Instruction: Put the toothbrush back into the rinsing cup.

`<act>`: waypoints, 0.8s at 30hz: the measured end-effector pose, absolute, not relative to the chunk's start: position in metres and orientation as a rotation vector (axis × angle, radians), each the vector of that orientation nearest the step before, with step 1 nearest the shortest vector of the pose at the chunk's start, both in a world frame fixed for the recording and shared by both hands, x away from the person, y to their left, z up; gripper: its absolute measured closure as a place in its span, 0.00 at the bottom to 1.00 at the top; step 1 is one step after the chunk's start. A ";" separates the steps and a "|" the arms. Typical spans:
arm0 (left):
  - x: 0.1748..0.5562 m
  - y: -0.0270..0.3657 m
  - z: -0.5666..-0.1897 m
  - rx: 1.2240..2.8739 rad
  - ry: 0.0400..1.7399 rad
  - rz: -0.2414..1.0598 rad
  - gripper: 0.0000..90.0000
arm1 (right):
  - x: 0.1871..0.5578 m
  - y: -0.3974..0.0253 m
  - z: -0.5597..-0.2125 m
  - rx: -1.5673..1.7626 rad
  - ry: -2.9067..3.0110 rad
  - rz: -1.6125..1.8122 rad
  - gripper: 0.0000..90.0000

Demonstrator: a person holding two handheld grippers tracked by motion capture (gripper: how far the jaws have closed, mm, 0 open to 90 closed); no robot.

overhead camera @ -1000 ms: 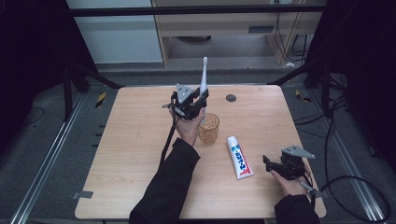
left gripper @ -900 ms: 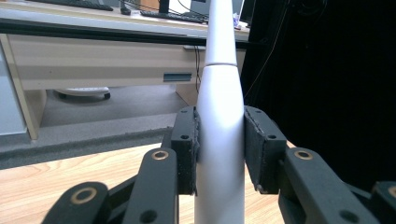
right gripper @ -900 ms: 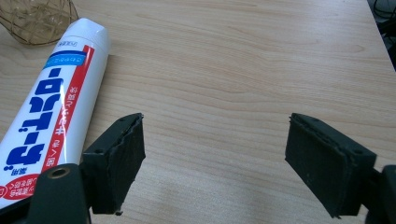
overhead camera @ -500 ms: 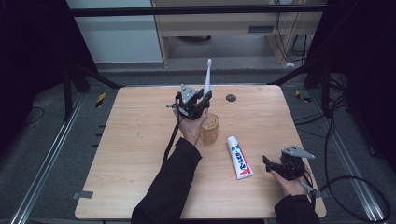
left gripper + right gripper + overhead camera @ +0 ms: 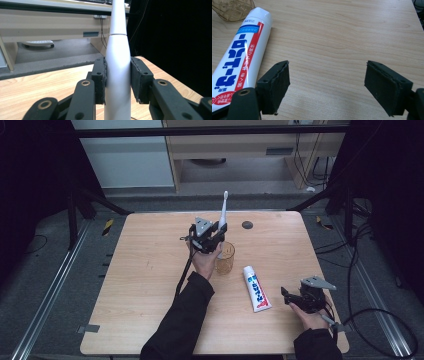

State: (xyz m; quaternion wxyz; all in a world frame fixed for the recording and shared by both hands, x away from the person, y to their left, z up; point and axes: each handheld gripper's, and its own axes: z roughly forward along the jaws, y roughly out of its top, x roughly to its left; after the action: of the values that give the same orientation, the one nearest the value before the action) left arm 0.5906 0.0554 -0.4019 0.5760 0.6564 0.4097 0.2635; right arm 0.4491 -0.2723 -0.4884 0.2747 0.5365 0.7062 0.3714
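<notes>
A white toothbrush [image 5: 223, 211] stands upright in my left gripper [image 5: 216, 234], its head pointing up. The left gripper view has both black pads pressed on the white handle [image 5: 118, 75]. Just right of and below that gripper stands an amber glass cup [image 5: 224, 258], with the brush's lower end above its rim. A white toothpaste tube [image 5: 256, 288] with red and blue print lies on the table right of the cup. My right gripper [image 5: 289, 296] rests open near the table's right front, close to the tube [image 5: 239, 52], nothing between its jaws.
A small dark round disc [image 5: 247, 225] lies on the wooden table [image 5: 140, 285] behind the cup. Beyond the far edge are a grey floor and a low cabinet [image 5: 240, 150]. Black cables [image 5: 380, 320] trail on the floor at the right.
My left gripper has carried the toothbrush a little to the right and toward the cup, and the brush now stands more upright. The right gripper has stayed still.
</notes>
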 end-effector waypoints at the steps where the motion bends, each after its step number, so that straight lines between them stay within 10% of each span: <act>1: 0.590 0.055 -0.403 1.541 0.959 0.614 0.74 | 0.449 -0.272 -0.489 1.443 1.900 0.999 0.22; 24: 0.574 0.058 -0.427 1.621 0.943 0.608 0.74 | 0.450 -0.272 -0.489 1.439 1.906 0.988 0.22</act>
State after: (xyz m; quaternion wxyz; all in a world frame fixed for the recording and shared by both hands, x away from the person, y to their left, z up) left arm 0.5737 0.0583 -0.4268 0.5523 0.6854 0.3987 0.2572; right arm 0.4496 -0.2716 -0.4894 0.2749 0.5352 0.7091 0.3677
